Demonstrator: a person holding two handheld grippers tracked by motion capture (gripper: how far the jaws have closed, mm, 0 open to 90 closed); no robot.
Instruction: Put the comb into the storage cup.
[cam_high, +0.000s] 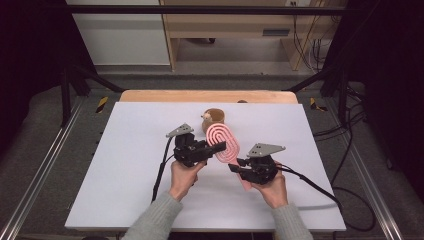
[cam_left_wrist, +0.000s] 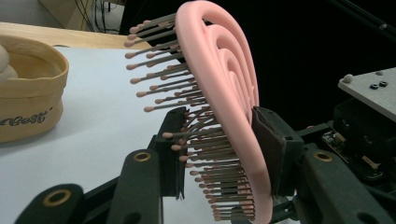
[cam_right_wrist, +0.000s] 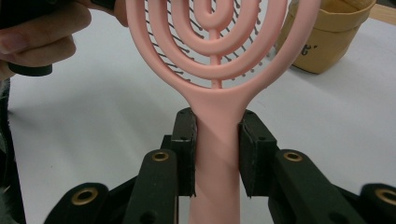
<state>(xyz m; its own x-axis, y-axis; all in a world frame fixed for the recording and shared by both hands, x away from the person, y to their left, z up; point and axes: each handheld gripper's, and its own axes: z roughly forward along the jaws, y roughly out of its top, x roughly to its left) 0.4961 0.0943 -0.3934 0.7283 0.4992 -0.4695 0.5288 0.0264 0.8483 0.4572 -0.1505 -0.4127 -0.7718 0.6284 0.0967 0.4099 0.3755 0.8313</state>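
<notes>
A pink hairbrush (cam_high: 223, 142) with a looped open head is held above the white tabletop between both grippers. My right gripper (cam_high: 240, 165) is shut on its handle (cam_right_wrist: 217, 154), with a pad pressed on each side just below the head. My left gripper (cam_high: 217, 147) is closed across the head: one pad (cam_left_wrist: 268, 149) lies on the pink back and the other pad (cam_left_wrist: 173, 144) meets the bristle tips (cam_left_wrist: 187, 140). The brush head (cam_left_wrist: 224, 84) stands on edge, bristles facing the left of the left gripper view.
A small tan fabric basket (cam_high: 214, 117) with something pale inside stands just beyond the brush, near the table's far edge. The white board (cam_high: 125, 165) extends wide on both sides of the hands. Cables trail from each gripper toward the near edge.
</notes>
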